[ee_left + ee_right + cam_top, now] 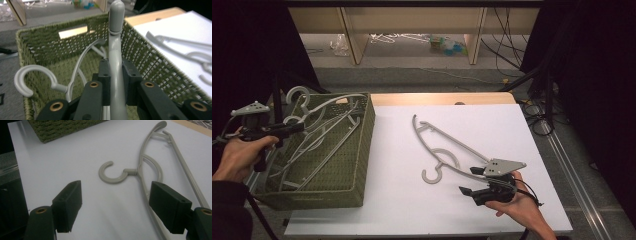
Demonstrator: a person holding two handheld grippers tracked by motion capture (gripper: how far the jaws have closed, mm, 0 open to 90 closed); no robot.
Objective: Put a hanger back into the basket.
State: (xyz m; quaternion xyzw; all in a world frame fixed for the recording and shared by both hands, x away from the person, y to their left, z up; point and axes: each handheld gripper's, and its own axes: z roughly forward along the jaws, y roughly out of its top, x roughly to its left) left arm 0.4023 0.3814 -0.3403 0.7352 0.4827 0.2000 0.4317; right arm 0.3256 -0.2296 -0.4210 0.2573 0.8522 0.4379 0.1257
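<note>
Closest to the lens in the left gripper view, my left gripper has its black fingers clamped on the curved grey plastic bar of a hanger, which rises between them to a rounded tip in front of the far wall of the olive-green woven basket. That view also shows a second grey plastic hanger's hook curling inside the basket (the high view shows several hangers lying tangled in there). From above, my left hand holds its gripper at the basket's left rim.

My right gripper has its fingers spread wide and holding nothing, hovering over the white worktop. Between and beyond them lies a light grey plastic clothes hanger with a round open hook, flat on the worktop, its lower arm passing close by the right finger. In the high view my right hand sits at the worktop's near right corner, the hanger stretching diagonally away from it toward the middle.

Beyond the worktop, a grey floor, wooden shelf legs and loose black cables show; the surroundings are dark.
</note>
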